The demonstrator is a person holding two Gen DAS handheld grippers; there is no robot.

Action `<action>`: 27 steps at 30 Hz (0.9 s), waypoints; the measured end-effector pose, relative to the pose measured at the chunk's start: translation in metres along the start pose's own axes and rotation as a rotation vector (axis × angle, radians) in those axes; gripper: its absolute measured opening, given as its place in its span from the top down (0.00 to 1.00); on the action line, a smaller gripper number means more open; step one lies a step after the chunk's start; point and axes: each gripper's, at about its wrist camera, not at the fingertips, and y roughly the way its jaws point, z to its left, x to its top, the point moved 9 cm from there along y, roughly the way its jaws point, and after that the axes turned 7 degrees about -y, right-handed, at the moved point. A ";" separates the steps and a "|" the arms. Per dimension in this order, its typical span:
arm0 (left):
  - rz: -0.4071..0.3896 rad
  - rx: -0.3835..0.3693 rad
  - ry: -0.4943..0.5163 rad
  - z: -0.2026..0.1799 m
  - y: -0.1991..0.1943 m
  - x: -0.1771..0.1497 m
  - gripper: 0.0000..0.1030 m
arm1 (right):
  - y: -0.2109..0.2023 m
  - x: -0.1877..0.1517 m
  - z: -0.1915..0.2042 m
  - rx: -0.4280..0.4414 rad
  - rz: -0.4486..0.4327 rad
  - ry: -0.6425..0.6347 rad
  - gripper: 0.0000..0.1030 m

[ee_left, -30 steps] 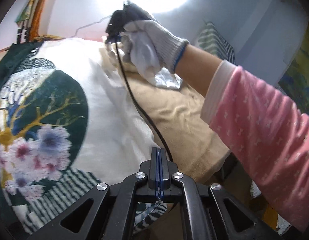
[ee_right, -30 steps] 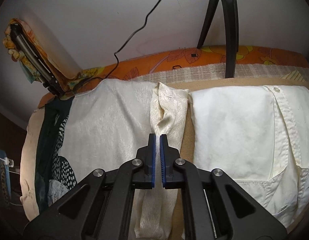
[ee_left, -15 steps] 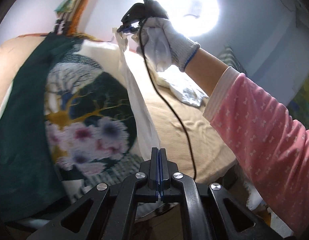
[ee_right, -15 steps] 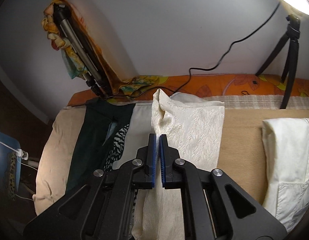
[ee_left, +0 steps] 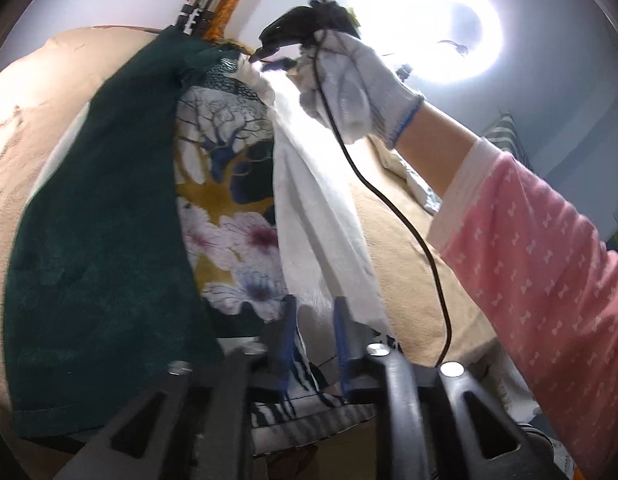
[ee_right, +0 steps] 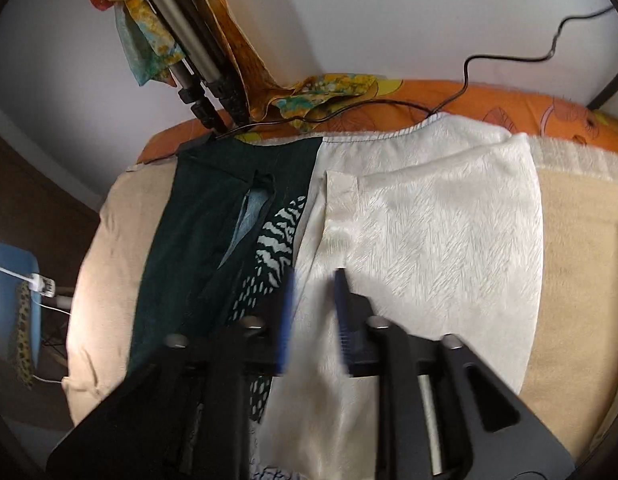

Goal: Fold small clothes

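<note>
cream cloth (ee_right: 449, 248): woven, faint sheen | dark green garment (ee_left: 101, 256): matt knit | glove (ee_left: 349, 80): white knit | blanket (ee_right: 581, 248): tan, fuzzy

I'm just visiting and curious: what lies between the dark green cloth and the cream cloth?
In the right wrist view, a strip of black-and-white patterned fabric lies between the dark green cloth and the cream cloth.
</note>
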 end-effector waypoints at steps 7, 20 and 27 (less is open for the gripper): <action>-0.080 0.024 0.120 -0.011 -0.048 0.009 0.76 | -0.096 -0.010 -0.002 0.057 -0.121 0.015 0.65; -0.050 0.160 0.050 0.076 -0.125 0.025 0.69 | -0.223 -0.212 0.015 -0.014 -0.106 0.013 0.65; 0.051 0.191 0.067 0.095 -0.110 0.021 0.69 | -0.206 -0.317 0.086 0.044 -0.082 -0.067 0.65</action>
